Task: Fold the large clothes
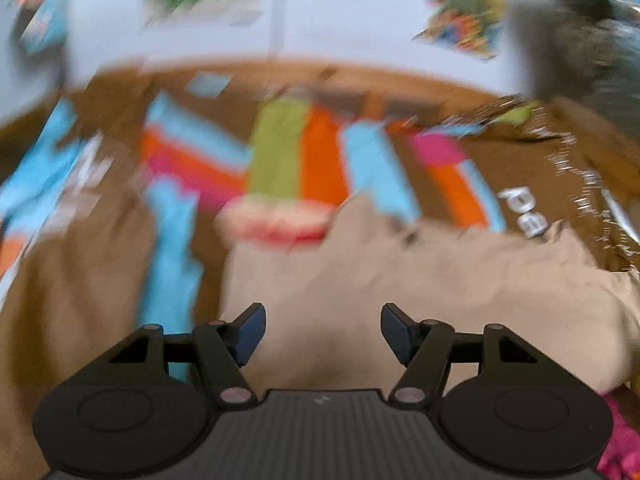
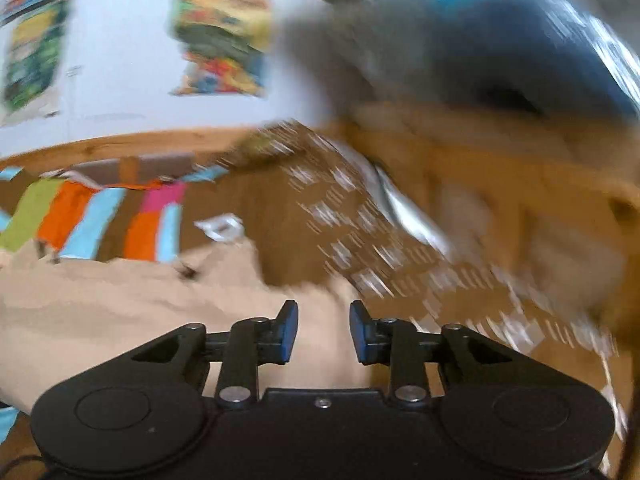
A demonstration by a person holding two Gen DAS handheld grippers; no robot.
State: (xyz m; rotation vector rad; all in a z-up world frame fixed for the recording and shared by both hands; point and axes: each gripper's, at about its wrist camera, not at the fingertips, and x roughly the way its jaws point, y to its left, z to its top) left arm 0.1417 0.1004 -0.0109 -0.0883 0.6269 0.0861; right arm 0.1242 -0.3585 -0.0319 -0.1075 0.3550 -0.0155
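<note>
Striped brown bedspread (image 1: 100, 264) carries the beige garment (image 1: 400, 280), lying near, under both grippers. Left gripper (image 1: 323, 332) and right gripper (image 2: 323, 330) fingers released, empty. Risk: blurred regrasp pinches bedspread too.

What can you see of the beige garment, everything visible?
The beige garment is plain tan cloth, soft-looking and matte, lying rumpled but mostly flat on a brown bedspread with bright stripes. Its far edge is uneven, with a small dark mark there. It fills the space ahead of both open tongs; neither visibly grips it. Motion blur hides seams and type.
</note>
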